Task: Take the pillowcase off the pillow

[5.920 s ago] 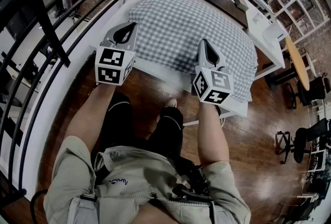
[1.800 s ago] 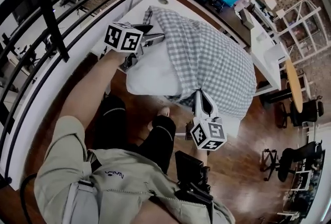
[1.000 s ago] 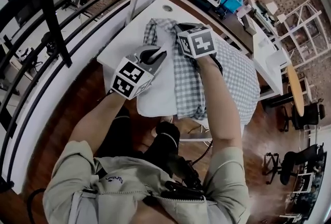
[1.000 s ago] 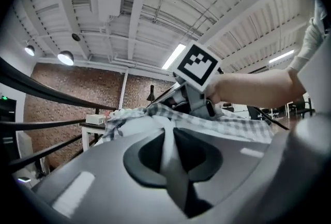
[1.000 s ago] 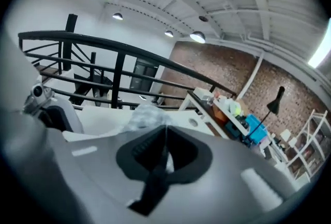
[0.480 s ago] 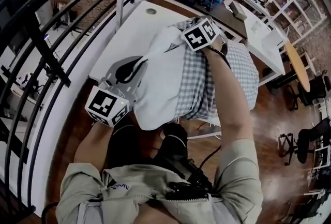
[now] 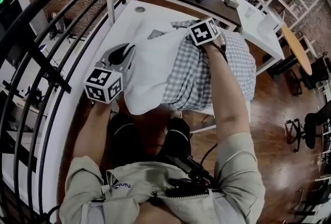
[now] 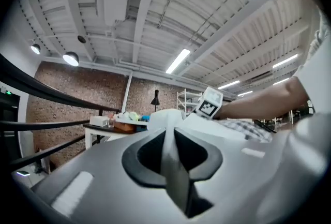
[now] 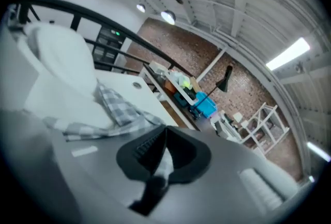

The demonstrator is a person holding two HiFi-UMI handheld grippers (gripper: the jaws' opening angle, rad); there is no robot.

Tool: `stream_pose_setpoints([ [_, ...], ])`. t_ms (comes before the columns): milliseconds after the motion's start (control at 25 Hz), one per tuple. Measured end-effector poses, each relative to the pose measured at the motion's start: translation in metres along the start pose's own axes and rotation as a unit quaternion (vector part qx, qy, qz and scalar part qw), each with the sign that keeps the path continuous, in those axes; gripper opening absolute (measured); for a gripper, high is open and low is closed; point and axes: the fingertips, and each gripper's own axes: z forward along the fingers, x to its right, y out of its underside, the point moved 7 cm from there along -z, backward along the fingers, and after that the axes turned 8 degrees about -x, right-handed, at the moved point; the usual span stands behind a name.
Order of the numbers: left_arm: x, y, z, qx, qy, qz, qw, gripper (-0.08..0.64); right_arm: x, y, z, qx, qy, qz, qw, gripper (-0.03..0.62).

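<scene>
Between the near-closed jaws of my left gripper sits a pinch of pillow. My right gripper clamps the checked pillowcase, half off above the table. I fear either thin pinch slipping under a hard pull.

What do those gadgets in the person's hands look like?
Each is a grey shell with black-lined fingers, the left gripper and right gripper alike, capped by a white cube with black square markers. Short pale sleeves. The left fingers are easing open on the pillow.
</scene>
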Motion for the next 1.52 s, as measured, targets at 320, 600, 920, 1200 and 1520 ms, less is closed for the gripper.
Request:
stream_pose_setpoints([
  [320,0.001,0.006,-0.02,-0.015,0.003,-0.007,0.9999,0.201,-0.014,-0.009,-0.077,0.169,-0.047,0.061,0.983,0.04],
  [600,0.088,0.02,-0.101,-0.006,0.04,0.078,0.9962,0.285,-0.096,0.066,-0.203,0.279,-0.128,0.14,0.941,0.103],
  [920,0.139,0.072,-0.073,-0.114,0.05,0.159,0.9794,0.316,-0.201,0.15,-0.229,0.203,-0.149,0.175,0.952,0.152],
  [1200,0.128,0.044,-0.067,-0.07,0.007,0.186,0.98,0.042,-0.208,0.148,-0.214,0.184,-0.045,0.121,0.974,0.023],
  [1520,0.043,-0.024,-0.074,-0.02,-0.054,0.139,0.9886,0.031,-0.121,0.166,-0.215,0.147,0.102,0.11,0.978,0.017],
])
